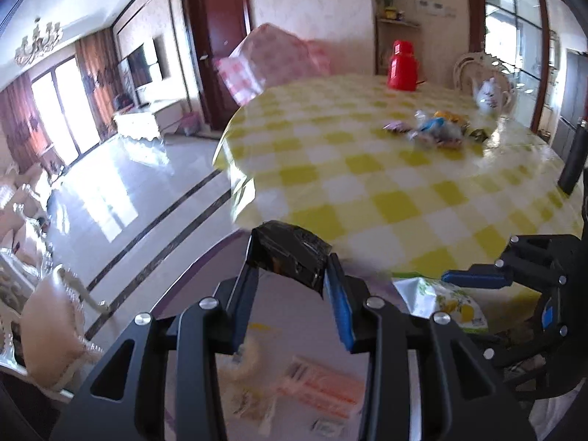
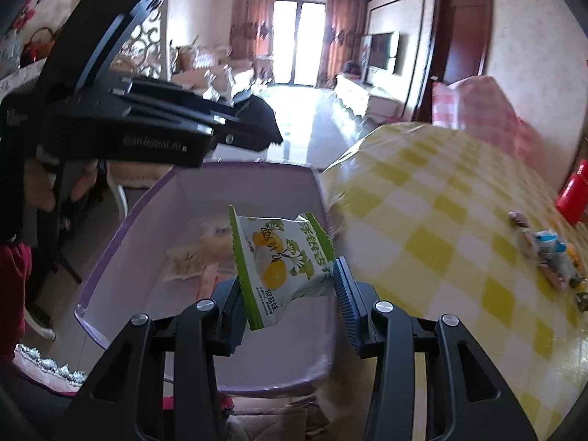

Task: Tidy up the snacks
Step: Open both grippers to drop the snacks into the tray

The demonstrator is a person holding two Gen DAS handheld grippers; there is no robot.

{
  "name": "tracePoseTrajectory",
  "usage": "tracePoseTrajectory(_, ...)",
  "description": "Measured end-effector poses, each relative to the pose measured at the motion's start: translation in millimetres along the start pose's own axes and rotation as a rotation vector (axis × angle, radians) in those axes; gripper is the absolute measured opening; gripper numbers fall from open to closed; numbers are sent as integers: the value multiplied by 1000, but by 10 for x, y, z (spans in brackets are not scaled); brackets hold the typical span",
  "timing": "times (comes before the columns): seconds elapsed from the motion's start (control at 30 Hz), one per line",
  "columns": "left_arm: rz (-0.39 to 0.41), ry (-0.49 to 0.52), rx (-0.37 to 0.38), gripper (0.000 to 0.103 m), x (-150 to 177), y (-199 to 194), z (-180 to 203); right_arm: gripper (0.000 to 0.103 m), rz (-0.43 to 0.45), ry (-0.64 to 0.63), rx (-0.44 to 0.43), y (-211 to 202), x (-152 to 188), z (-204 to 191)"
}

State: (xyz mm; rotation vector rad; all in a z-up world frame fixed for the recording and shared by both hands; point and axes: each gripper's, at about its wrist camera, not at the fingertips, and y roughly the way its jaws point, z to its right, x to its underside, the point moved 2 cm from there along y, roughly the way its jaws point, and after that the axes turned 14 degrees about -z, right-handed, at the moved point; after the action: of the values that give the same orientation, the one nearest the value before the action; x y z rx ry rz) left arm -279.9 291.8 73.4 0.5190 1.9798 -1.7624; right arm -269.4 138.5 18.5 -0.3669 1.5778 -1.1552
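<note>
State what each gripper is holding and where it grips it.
Left gripper clamps a black snack packet by its two side edges. Right gripper has a green-and-white snack packet between its fingers at its lower end; contact unclear.
</note>
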Motion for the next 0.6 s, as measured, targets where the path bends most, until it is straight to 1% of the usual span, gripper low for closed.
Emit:
tracePoseTrajectory(0.07,-31,-7,4,47,16,91,-52,46,-15,-11,-16,84,10,-26)
tracePoseTrajectory(0.1,-43,-16,11,63,24,131,-77,50,-23,-20,-23,119,20,-34)
tracePoseTrajectory(0.13,-53,-33,15,82,35,170,-106,59,-31,-27,-23,142,36,-56)
tracePoseTrajectory(0.17,-53,-50,11,86,39,196,-125,63,-29,-26,-14,139,54,-69)
tracePoseTrajectory(0.23,-48,-77,-1,88,23,227,-141,65,-15,-9,-5,91,94,-1)
tracePoseTrajectory(0.37,-22,-102,-10,93,-43,167,-89,66,23,81,-24,-47,145,377)
tracePoseTrajectory(0.43,1,-106,0,95,-108,104,-13,66,44,135,1,-174,237,611)
tracePoseTrajectory(0.5,26,-110,41,98,-215,63,124,66,61,194,28,-285,338,842)
tracePoseTrajectory(0.53,35,-104,62,99,-262,50,186,66,74,244,50,-367,436,1025)
tracePoseTrajectory(0.6,57,-95,117,100,-436,46,414,66,87,320,85,-471,593,1302)
